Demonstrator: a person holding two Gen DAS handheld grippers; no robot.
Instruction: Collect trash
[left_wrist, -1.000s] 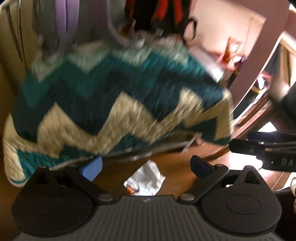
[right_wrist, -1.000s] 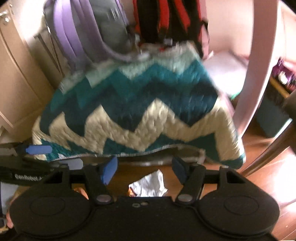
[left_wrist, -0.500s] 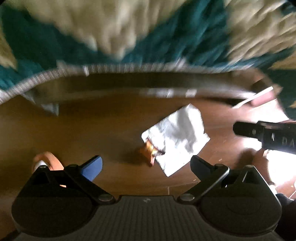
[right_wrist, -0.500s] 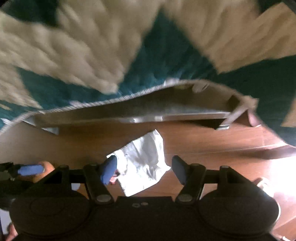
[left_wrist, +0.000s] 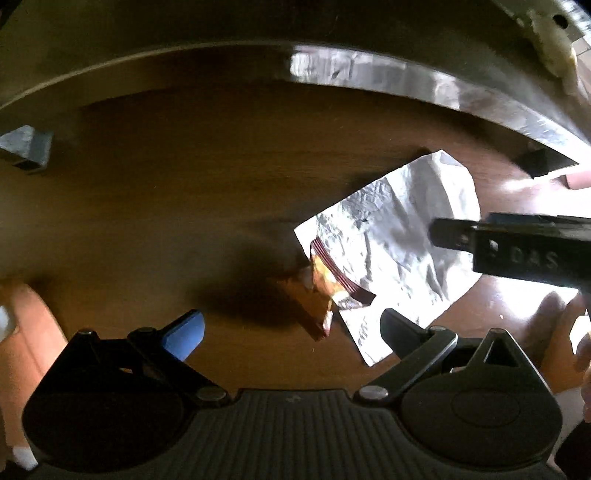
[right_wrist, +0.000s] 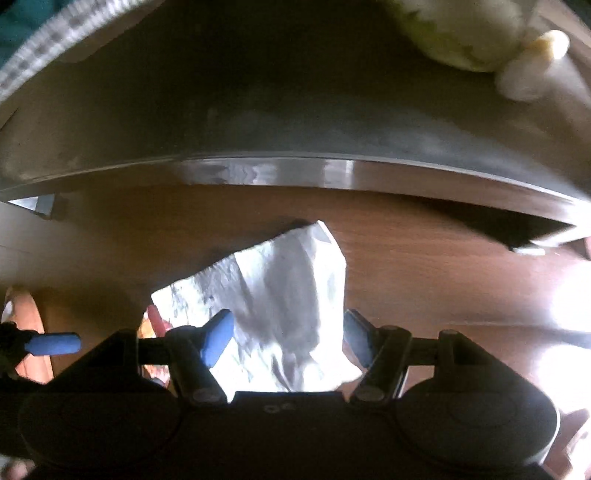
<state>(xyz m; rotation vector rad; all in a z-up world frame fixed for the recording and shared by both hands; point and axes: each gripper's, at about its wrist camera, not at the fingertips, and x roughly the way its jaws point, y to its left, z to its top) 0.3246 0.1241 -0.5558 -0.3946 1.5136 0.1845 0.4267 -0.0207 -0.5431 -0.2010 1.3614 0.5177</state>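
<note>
Down on the brown wooden floor (left_wrist: 184, 192), the crumpled silver foil wrapper with an orange printed corner (left_wrist: 391, 243) lies just in front of the low metal furniture base (left_wrist: 369, 74). Both tongs are spread wide and grasp nothing. Straddling the wrapper's near end, the right gripper (right_wrist: 288, 338) hangs over it, while the left gripper (left_wrist: 291, 332) hovers just beside its orange corner.
</note>
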